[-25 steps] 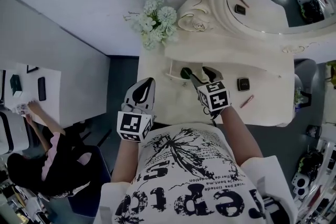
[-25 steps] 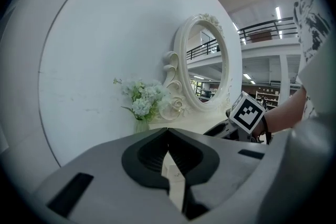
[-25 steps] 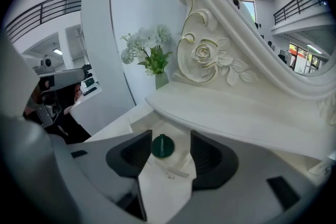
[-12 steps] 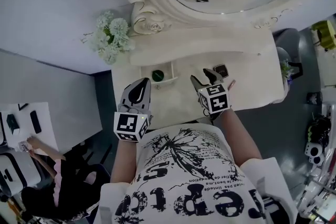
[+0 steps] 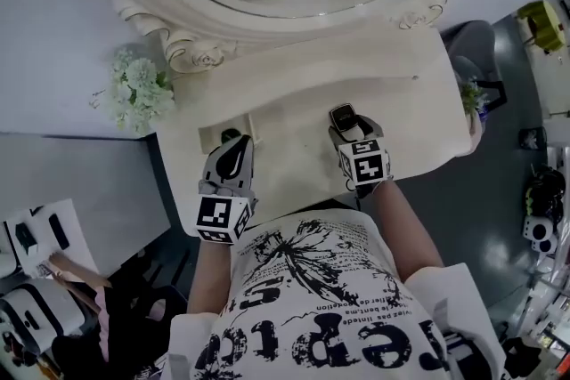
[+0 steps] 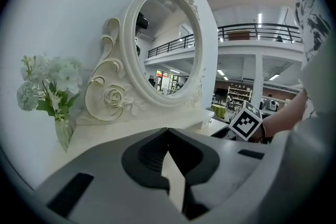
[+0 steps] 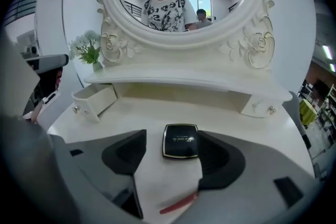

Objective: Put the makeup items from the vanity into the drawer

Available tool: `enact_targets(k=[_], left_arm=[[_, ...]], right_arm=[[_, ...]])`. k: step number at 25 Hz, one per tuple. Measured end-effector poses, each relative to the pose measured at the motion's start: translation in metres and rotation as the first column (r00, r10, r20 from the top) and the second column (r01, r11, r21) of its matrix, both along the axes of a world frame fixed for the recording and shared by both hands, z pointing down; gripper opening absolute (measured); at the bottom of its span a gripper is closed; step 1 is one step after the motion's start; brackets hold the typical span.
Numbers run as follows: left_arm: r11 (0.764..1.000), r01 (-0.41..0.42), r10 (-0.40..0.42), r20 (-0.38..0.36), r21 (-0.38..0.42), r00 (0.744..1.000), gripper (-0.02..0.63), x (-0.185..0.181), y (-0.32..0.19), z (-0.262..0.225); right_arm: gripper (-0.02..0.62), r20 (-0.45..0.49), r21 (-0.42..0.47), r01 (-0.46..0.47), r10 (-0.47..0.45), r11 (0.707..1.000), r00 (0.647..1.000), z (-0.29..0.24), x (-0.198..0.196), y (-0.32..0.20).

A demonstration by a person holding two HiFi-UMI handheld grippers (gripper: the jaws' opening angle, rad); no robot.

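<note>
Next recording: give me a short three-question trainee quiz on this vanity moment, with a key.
1. Multiple choice: what lies between the jaws of the right hand-held gripper? A) black compact B) white flower C) drawer knob
2. True or false: the small drawer is pushed fully closed.
3. Fill in: the left hand-held gripper has its jaws ____, with nothing between them.

Key: 1 A, the jaws are opening and the pads do not press on it. 2 false, it stands open. 3 together.
</note>
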State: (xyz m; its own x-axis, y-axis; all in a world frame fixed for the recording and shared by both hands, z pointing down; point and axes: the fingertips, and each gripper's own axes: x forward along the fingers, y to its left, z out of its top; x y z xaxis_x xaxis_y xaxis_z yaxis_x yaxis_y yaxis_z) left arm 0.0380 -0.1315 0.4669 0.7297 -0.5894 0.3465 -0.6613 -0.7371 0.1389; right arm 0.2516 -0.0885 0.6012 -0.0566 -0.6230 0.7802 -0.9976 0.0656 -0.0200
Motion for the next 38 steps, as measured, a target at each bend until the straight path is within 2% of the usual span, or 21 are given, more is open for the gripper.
enact_targets(k=[5,15,24,30,38], left_arm=[[1.000,0.002,-0.002,0.028,-0.028,1.000,0.020,0.015,-0.001,0.010],[0.999,0.014,-0.011,0.058,-0.047,0.998,0.019,0.026,-0.004,0.021],[0.999,0.033,-0.032,0.052,-0.030,0.998,0.020,0.008,-0.005,0.013],[0.997,0.074,-0.074,0.032,-0.004,0.997,0.020,-0.025,-0.004,0.001],[0.984,0.175,-0.175,0.018,0.013,0.984,0.019,-0.093,-0.001,-0.008]], right_arm=[[0.312,-0.019,-0.049,-0.015,0.014,0.999,1.000,0.024,0.016,-0.003],[0.316,0.031,-0.154,0.020,-0.015,0.988,0.999,0.050,0.019,-0.006],[0.321,0.070,-0.108,-0.009,0.016,0.994,0.997,0.027,0.013,-0.013],[0.321,0.105,-0.024,0.045,-0.042,0.999,0.994,-0.013,-0.026,-0.030],[0.321,0.134,0.038,0.225,-0.228,0.974,0.964,-0.044,-0.128,-0.052]])
